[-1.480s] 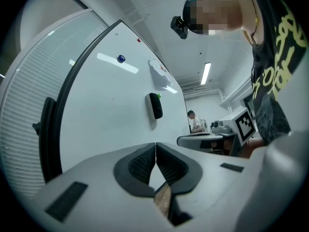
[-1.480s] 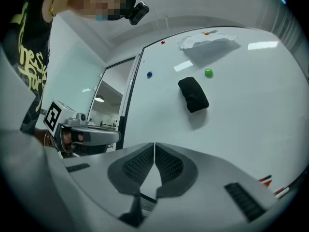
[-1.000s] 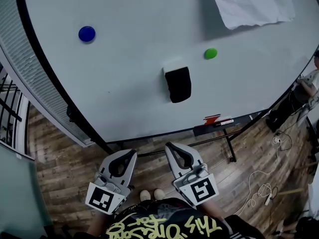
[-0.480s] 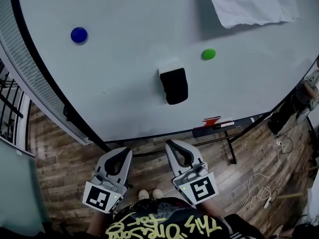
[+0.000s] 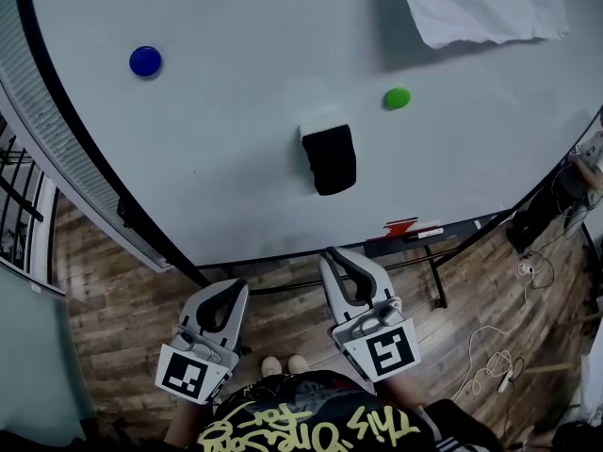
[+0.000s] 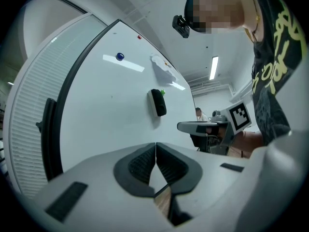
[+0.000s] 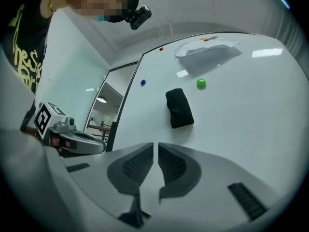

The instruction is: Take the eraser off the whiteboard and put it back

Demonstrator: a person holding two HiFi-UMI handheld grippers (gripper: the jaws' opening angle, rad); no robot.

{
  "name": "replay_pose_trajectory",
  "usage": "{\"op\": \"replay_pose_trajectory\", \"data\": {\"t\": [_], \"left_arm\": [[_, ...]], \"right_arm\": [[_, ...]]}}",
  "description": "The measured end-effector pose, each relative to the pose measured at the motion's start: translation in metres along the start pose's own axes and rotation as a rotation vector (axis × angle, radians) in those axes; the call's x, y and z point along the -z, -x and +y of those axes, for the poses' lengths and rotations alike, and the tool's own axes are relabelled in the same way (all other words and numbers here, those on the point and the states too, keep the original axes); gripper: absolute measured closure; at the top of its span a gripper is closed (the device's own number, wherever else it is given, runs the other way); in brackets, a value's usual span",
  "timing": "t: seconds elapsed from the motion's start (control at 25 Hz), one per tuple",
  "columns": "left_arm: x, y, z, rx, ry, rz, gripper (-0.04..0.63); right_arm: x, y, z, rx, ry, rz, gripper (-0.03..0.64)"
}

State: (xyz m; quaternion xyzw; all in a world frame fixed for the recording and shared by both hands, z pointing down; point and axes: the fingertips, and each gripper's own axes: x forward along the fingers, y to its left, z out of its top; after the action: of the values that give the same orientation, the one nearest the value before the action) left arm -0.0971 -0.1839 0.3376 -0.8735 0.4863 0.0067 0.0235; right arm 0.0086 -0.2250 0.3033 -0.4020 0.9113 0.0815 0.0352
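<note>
A black eraser (image 5: 331,158) with a white back clings to the middle of the whiteboard (image 5: 236,139); it also shows in the left gripper view (image 6: 158,102) and the right gripper view (image 7: 179,108). My right gripper (image 5: 329,257) is shut and empty, its tip near the board's lower edge, below the eraser and apart from it. My left gripper (image 5: 237,288) hangs lower and to the left, also shut with nothing in it. In their own views both sets of jaws meet, the left gripper (image 6: 155,147) and the right gripper (image 7: 155,148) alike.
A blue magnet (image 5: 145,61) and a green magnet (image 5: 397,98) stick to the board, with a crumpled paper sheet (image 5: 476,6) at top right. A marker tray (image 5: 424,234) runs under the board. Board stand legs (image 5: 436,276) and cables (image 5: 490,347) lie on the wooden floor.
My right gripper has crept up toward the board's lower edge. The left gripper has stayed put. The view has shifted slightly.
</note>
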Motion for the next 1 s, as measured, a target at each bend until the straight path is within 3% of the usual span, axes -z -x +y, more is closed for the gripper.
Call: {"op": "replay_pose_trajectory", "data": {"t": [0.12, 0.2, 0.4, 0.52, 0.68, 1.0], "left_arm": [[0.001, 0.003, 0.003, -0.009, -0.003, 0.004, 0.588], [0.000, 0.005, 0.005, -0.016, -0.004, 0.001, 0.588], [0.001, 0.011, 0.010, -0.036, -0.001, 0.001, 0.588], [0.002, 0.014, 0.011, -0.042, 0.003, 0.002, 0.588], [0.003, 0.018, 0.013, -0.052, 0.006, 0.006, 0.588], [0.004, 0.023, 0.017, -0.070, 0.004, 0.006, 0.588]], "right_arm": [[-0.011, -0.003, -0.006, 0.025, 0.006, -0.053, 0.597], [-0.018, -0.005, -0.010, 0.036, 0.003, -0.090, 0.549], [-0.028, -0.010, -0.018, 0.047, 0.045, -0.093, 0.518], [-0.044, -0.015, -0.023, 0.064, 0.057, -0.132, 0.444], [-0.055, -0.019, -0.033, 0.092, 0.113, -0.140, 0.406], [-0.079, -0.035, -0.054, 0.175, 0.177, -0.187, 0.377]]}}
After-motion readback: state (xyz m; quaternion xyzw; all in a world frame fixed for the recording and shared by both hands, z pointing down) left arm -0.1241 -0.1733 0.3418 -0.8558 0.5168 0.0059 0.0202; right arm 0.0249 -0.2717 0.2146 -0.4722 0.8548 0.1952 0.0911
